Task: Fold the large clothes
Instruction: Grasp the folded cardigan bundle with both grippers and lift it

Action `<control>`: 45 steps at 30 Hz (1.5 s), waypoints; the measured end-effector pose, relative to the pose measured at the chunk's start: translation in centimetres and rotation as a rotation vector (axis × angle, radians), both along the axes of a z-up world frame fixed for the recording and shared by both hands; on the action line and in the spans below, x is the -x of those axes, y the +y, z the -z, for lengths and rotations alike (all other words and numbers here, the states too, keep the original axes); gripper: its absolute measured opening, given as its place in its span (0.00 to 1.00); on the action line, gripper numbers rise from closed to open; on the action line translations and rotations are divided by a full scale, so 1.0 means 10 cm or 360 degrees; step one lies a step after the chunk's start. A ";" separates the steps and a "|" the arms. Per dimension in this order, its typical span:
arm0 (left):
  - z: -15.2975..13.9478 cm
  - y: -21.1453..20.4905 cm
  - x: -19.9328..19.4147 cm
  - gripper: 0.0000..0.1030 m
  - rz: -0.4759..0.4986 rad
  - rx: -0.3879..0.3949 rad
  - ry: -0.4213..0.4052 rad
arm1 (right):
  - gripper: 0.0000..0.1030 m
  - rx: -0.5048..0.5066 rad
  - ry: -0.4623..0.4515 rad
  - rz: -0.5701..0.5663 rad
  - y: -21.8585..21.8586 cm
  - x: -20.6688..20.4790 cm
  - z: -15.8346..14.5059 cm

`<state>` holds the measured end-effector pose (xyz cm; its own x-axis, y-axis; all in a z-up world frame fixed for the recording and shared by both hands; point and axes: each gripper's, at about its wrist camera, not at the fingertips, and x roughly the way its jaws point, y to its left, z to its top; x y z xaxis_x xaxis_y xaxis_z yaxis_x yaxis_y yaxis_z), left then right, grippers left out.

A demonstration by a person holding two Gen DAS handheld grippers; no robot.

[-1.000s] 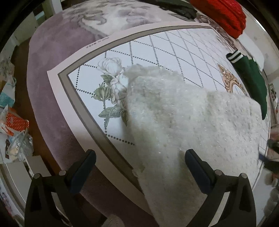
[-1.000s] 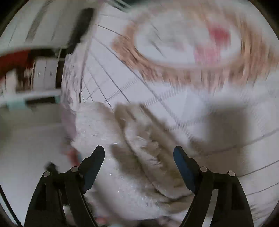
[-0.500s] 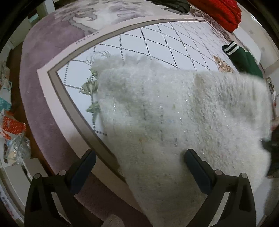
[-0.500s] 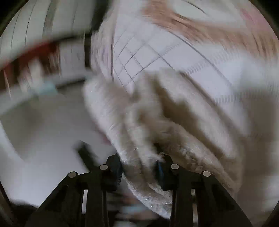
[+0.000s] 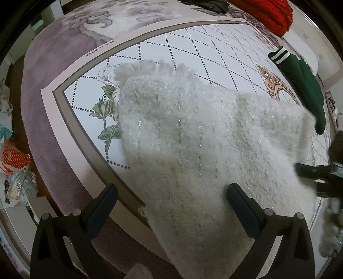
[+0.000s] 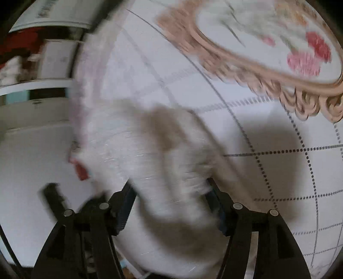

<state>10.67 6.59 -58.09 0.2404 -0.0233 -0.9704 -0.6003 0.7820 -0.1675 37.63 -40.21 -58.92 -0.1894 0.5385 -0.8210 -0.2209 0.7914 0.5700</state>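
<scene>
A white fluffy sweater (image 5: 203, 133) lies spread on a printed mat (image 5: 171, 43) with a dotted diamond pattern. My left gripper (image 5: 172, 188) hovers over the sweater's near part, pointing steeply down, open, with nothing gripped. A dark blurred shape at the sweater's right edge is my right gripper (image 5: 315, 171). In the blurred right wrist view, a bunch of the sweater (image 6: 150, 150) sits between the fingers of my right gripper (image 6: 171, 184). Its jaws are opening and stand apart around the fabric.
The mat rests on a purple rug (image 5: 53, 64). A green garment with a striped cuff (image 5: 304, 85) lies at the right. A red knit (image 5: 268, 12) and a dark garment (image 5: 205, 4) lie at the far edge. Bags and wrappers (image 5: 15, 163) clutter the floor at left.
The sweater has been pulled out wider and flatter across the mat. My right gripper shut on a bunch of its fabric, and its jaws have since widened. The left gripper barely moved.
</scene>
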 end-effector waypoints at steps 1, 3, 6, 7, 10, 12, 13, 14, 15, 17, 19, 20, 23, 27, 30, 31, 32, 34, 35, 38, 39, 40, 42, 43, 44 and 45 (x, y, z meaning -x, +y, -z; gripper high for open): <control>-0.01 0.00 -0.01 1.00 0.0000 -0.0004 0.0001 | 0.70 -0.0011 0.0025 0.0012 0.02 -0.04 0.09; -0.02 0.01 0.00 1.00 0.0004 -0.0004 0.0003 | 0.77 -0.0050 0.0040 -0.0017 0.08 -0.13 0.10; -0.04 0.04 0.07 1.00 -0.0051 0.0051 -0.0002 | 0.86 -0.0062 -0.0003 -0.0147 0.14 -0.24 0.02; -0.04 0.05 0.11 1.00 -0.0081 0.0081 -0.0009 | 0.88 -0.0078 0.0001 -0.0181 0.16 -0.24 0.04; -0.04 0.11 0.31 1.00 -0.0213 0.0208 -0.0034 | 0.98 -0.0182 0.0063 -0.0302 0.26 -0.31 0.22; -0.02 0.11 0.41 1.00 -0.0276 0.0275 -0.0062 | 1.00 -0.0233 0.0079 -0.0415 0.33 -0.31 0.28; 0.00 0.10 0.44 1.00 -0.0281 0.0295 -0.0074 | 1.00 -0.0232 0.0082 -0.0458 0.31 -0.28 0.29; 0.01 0.09 0.45 1.00 -0.0279 0.0305 -0.0079 | 1.00 -0.0224 0.0091 -0.0496 0.36 -0.28 0.29; 0.02 0.09 0.46 1.00 -0.0277 0.0330 -0.0085 | 1.00 -0.0208 0.0102 -0.0513 0.40 -0.30 0.28; 0.02 0.10 0.46 1.00 -0.0264 0.0362 -0.0098 | 0.87 -0.0179 0.0112 -0.0460 0.42 -0.32 0.26; -0.02 0.11 0.47 1.00 -0.0235 0.0359 -0.0102 | 0.75 -0.0175 0.0109 -0.0343 0.30 -0.28 0.19; -0.06 0.10 0.47 1.00 -0.0204 0.0343 -0.0103 | 0.73 -0.0201 0.0143 -0.0235 0.20 -0.24 0.19; -0.11 0.07 0.50 1.00 -0.0134 0.0314 -0.0084 | 0.73 -0.0243 0.0289 0.0111 -0.19 0.03 0.30; -0.06 0.03 0.56 1.00 -0.0057 0.0368 -0.0067 | 0.79 -0.0346 0.0538 0.0417 -0.61 0.57 0.60; 0.02 -0.04 0.49 1.00 0.0012 0.0468 -0.0079 | 0.86 -0.0415 0.0610 0.0444 -0.72 0.79 0.68; 0.05 -0.06 0.44 1.00 0.0034 0.0506 -0.0086 | 0.88 -0.0416 0.0585 0.0434 -0.77 0.79 0.66; 0.09 -0.09 0.41 1.00 0.0064 0.0550 -0.0092 | 0.91 -0.0411 0.0517 0.0416 -0.82 0.79 0.63; 0.19 -0.13 0.36 1.00 0.0105 0.0633 -0.0103 | 0.93 -0.0440 0.0429 0.0368 -0.80 0.78 0.62; 0.25 -0.15 0.33 1.00 0.0114 0.0679 -0.0107 | 0.96 -0.0468 0.0423 0.0342 -0.78 0.76 0.64; 0.37 -0.24 0.26 1.00 0.0155 0.0781 -0.0132 | 1.00 -0.0528 0.0421 0.0286 -0.73 0.71 0.73; 0.37 -0.27 0.23 1.00 0.0172 0.0755 -0.0150 | 1.00 -0.0517 0.0407 0.0259 -0.67 0.68 0.74; 0.35 -0.28 0.21 0.99 0.0183 0.0734 -0.0175 | 1.00 -0.0508 0.0401 0.0228 -0.61 0.64 0.74; 0.27 -0.31 0.19 0.90 0.0197 0.0662 -0.0244 | 1.00 -0.0518 0.0396 0.0188 -0.52 0.53 0.70; 0.24 -0.32 0.20 0.85 0.0201 0.0648 -0.0270 | 1.00 -0.0525 0.0397 0.0174 -0.50 0.50 0.68; 0.22 -0.31 0.22 0.79 0.0199 0.0642 -0.0292 | 1.00 -0.0528 0.0393 0.0165 -0.44 0.48 0.67; 0.20 -0.29 0.24 0.77 0.0196 0.0639 -0.0306 | 1.00 -0.0516 0.0383 0.0157 -0.35 0.45 0.63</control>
